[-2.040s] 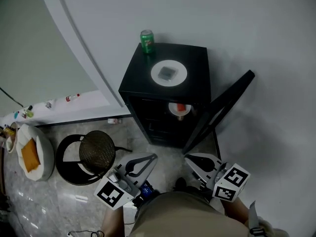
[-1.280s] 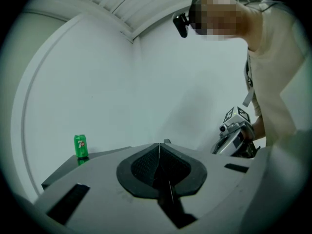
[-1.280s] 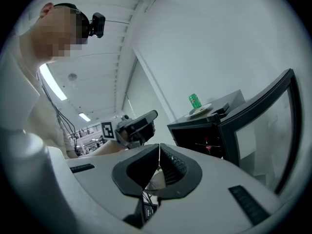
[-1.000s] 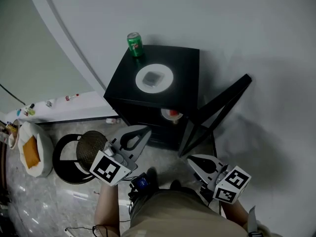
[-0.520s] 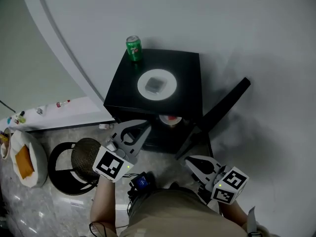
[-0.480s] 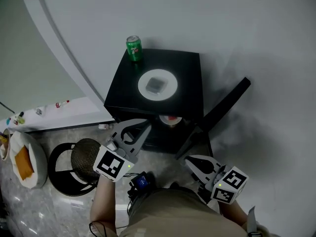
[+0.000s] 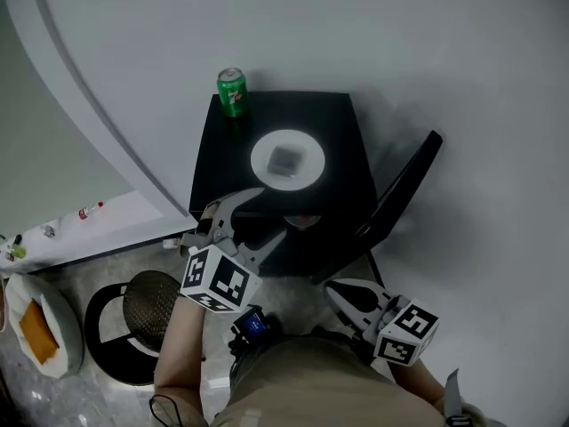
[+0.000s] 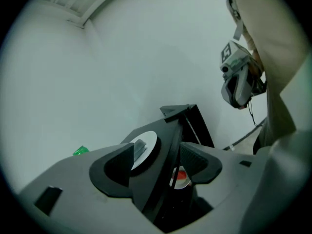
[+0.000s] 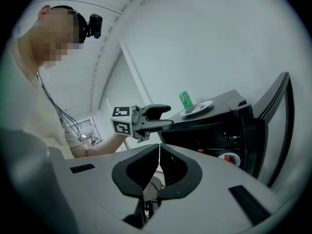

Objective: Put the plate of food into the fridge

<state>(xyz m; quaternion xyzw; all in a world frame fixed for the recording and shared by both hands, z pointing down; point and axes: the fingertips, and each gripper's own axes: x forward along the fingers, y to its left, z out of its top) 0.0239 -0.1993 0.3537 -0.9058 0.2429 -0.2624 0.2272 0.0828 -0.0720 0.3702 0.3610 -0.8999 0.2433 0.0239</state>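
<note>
The round white plate of food (image 7: 287,160) sits atop the black mini fridge (image 7: 347,132), whose door (image 7: 400,194) stands open. The left claw (image 7: 258,216), the nearer one, is opening with nothing inside, the plate straight ahead. The right claw (image 7: 333,287) hangs low, closed.

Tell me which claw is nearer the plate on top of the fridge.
Left. The left claw, jaws opening and empty, sits at the fridge's front edge, just short of the plate. The right claw, shut, hangs farther back near the open door.
</note>
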